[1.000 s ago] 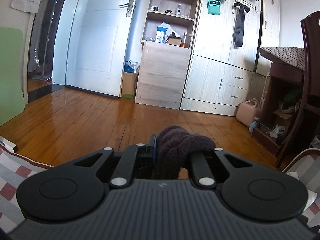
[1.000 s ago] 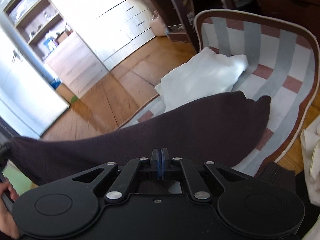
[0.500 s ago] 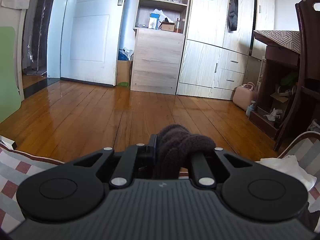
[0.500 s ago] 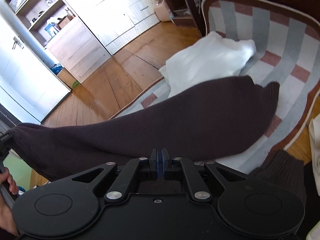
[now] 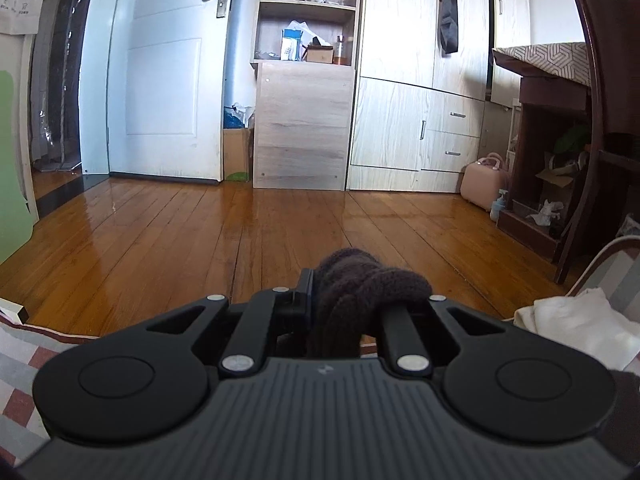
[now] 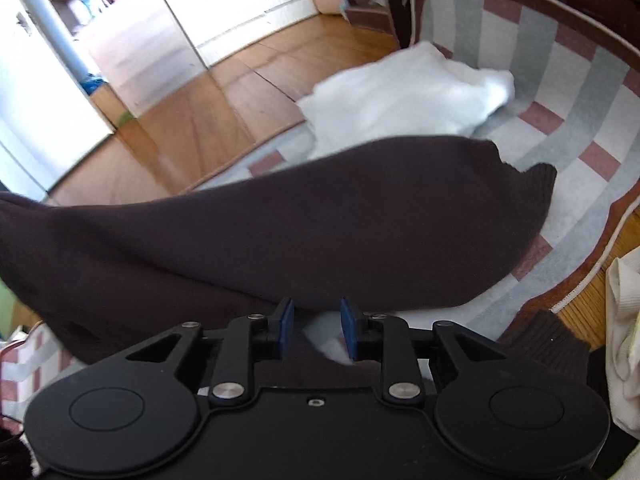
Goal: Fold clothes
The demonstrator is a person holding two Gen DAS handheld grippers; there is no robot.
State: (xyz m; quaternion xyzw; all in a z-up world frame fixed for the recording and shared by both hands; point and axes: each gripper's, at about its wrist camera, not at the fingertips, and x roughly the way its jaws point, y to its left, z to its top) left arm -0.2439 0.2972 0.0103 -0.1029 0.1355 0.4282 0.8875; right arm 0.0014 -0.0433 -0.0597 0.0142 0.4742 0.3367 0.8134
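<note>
A dark brown knit sweater point(image 6: 304, 216) lies stretched across the striped mat point(image 6: 560, 148). Its left end rises out of the right wrist view. My left gripper point(image 5: 352, 300) is shut on a bunched fold of the sweater point(image 5: 364, 284) and holds it up over the wooden floor. My right gripper point(image 6: 316, 320) is open, its blue pads point(image 6: 286, 328) apart just behind the sweater's near edge, with nothing between them. A ribbed cuff point(image 6: 548, 340) lies to its right.
A white garment point(image 6: 404, 96) lies on the mat beyond the sweater and also shows in the left wrist view point(image 5: 576, 320). A cream cloth point(image 6: 624, 328) lies at the right. A dark chair point(image 5: 608, 120) and cabinets point(image 5: 400, 120) stand across the floor.
My right gripper has opened and let go of the sweater, which has dropped flatter onto the mat. My left gripper has stayed shut on its fold and has tilted slightly.
</note>
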